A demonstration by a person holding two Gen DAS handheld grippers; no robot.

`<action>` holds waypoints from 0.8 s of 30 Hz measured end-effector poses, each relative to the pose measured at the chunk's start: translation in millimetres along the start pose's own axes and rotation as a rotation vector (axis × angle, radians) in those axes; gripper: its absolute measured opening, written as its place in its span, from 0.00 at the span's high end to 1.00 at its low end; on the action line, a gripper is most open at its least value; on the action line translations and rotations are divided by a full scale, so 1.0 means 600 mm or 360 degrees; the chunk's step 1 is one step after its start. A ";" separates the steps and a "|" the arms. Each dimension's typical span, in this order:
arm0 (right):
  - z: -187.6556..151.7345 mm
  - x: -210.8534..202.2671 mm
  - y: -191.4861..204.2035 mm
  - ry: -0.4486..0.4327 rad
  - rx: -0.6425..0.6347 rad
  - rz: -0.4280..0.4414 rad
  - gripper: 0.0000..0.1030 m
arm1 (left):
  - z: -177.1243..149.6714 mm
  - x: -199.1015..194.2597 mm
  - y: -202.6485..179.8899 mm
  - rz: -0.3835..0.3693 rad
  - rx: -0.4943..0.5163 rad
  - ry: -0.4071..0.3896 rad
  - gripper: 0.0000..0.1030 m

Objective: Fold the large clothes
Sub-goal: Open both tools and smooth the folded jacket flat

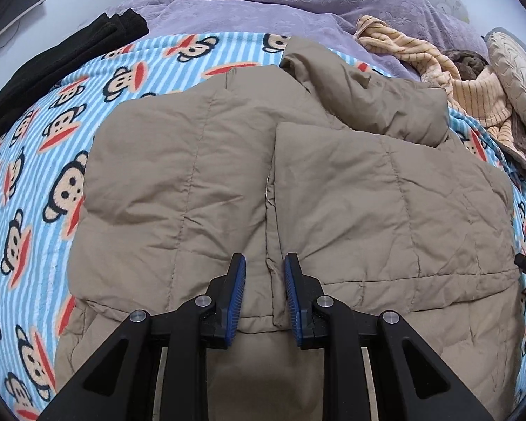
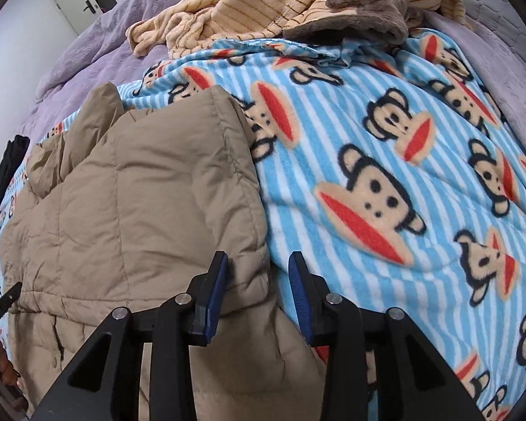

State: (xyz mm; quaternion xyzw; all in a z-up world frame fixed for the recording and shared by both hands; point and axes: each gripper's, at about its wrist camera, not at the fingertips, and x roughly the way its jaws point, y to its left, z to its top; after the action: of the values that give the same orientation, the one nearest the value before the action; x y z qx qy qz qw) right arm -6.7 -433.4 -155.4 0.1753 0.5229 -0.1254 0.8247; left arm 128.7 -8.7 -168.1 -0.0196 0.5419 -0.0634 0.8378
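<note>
Hovering low over the hem, left gripper [image 1: 265,293] has jaws parted, empty, straddling the front opening of the tan puffer jacket [image 1: 298,189]. Right gripper [image 2: 257,293] also parted and holding nothing; left finger rests on the jacket's right edge, right finger over the monkey-print blanket [image 2: 385,175].

Jacket lies flat on the bed, sides folded inward, collar toward 12 o'clock. Striped fleece garment [image 1: 449,80] heaped at 1 o'clock, black folded cloth [image 1: 52,66] at 10.

Judgement: hem-to-collar fold seems next. Pinch both hem corners through all layers, lift evenly, carry toward 12; puffy fill may spring back, so press down.
</note>
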 end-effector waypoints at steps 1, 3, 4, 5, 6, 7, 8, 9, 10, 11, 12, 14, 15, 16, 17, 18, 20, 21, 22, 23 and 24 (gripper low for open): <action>-0.005 -0.005 -0.001 0.0005 -0.0004 -0.0003 0.61 | 0.000 0.000 0.001 0.0000 -0.0010 0.0007 0.76; -0.014 -0.017 -0.003 0.0013 0.0004 -0.0001 0.61 | 0.001 -0.005 0.000 0.0013 -0.0020 0.0019 0.76; -0.018 -0.025 -0.004 0.0018 0.0010 0.0004 0.61 | 0.001 -0.011 -0.001 0.0025 -0.0017 0.0021 0.76; -0.023 -0.031 -0.004 0.0022 0.0017 0.0008 0.61 | -0.001 -0.018 -0.003 0.0034 -0.0010 0.0022 0.76; -0.028 -0.037 -0.004 0.0031 0.0024 0.0015 0.60 | -0.002 -0.025 -0.005 0.0044 0.0000 0.0027 0.76; -0.034 -0.044 -0.006 0.0048 0.0034 0.0031 0.59 | -0.005 -0.033 -0.005 0.0048 0.0007 0.0034 0.76; -0.039 -0.049 -0.006 0.0064 0.0043 0.0044 0.56 | -0.007 -0.040 -0.005 0.0045 0.0010 0.0043 0.76; -0.046 -0.054 -0.007 0.0079 0.0054 0.0055 0.53 | -0.012 -0.047 -0.005 0.0036 0.0009 0.0058 0.76; -0.053 -0.060 -0.007 0.0095 0.0062 0.0065 0.53 | -0.017 -0.054 -0.005 0.0024 0.0007 0.0081 0.76; -0.061 -0.066 -0.007 0.0115 0.0067 0.0076 0.52 | -0.022 -0.060 -0.006 0.0016 0.0005 0.0103 0.76; -0.069 -0.071 -0.006 0.0139 0.0071 0.0086 0.51 | -0.029 -0.066 -0.006 0.0014 0.0001 0.0125 0.76; -0.086 -0.081 -0.003 0.0172 0.0079 0.0102 0.47 | -0.044 -0.080 -0.006 0.0011 -0.0010 0.0154 0.76; -0.094 -0.086 -0.001 0.0188 0.0082 0.0110 0.45 | -0.051 -0.086 -0.007 0.0009 -0.0014 0.0166 0.76; -0.104 -0.091 0.001 0.0210 0.0081 0.0121 0.44 | -0.060 -0.093 -0.007 0.0010 -0.0018 0.0178 0.76; -0.112 -0.095 0.003 0.0226 0.0083 0.0127 0.44 | -0.068 -0.099 -0.007 0.0013 -0.0022 0.0187 0.76; -0.120 -0.099 0.004 0.0242 0.0087 0.0133 0.44 | -0.077 -0.106 -0.007 0.0017 -0.0028 0.0195 0.76; -0.135 -0.107 0.008 0.0283 0.0093 0.0149 0.43 | -0.093 -0.118 -0.006 0.0009 -0.0041 0.0219 0.76; -0.142 -0.111 0.010 0.0299 0.0099 0.0154 0.43 | -0.101 -0.124 -0.005 0.0007 -0.0047 0.0231 0.65; -0.149 -0.114 0.011 0.0314 0.0105 0.0162 0.42 | -0.107 -0.129 -0.003 0.0011 -0.0049 0.0242 0.46; -0.155 -0.118 0.013 0.0329 0.0110 0.0171 0.42 | -0.114 -0.139 -0.001 0.0026 -0.0064 0.0239 0.08; -0.161 -0.122 0.015 0.0339 0.0112 0.0177 0.42 | -0.120 -0.152 0.001 0.0046 -0.0078 0.0199 0.01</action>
State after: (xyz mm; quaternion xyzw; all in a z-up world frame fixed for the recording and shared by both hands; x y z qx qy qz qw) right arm -113.3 -382.8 -125.5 0.2452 0.5923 -0.0784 0.7635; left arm 26.3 6.2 -115.3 -0.0283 0.5948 -0.0389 0.8024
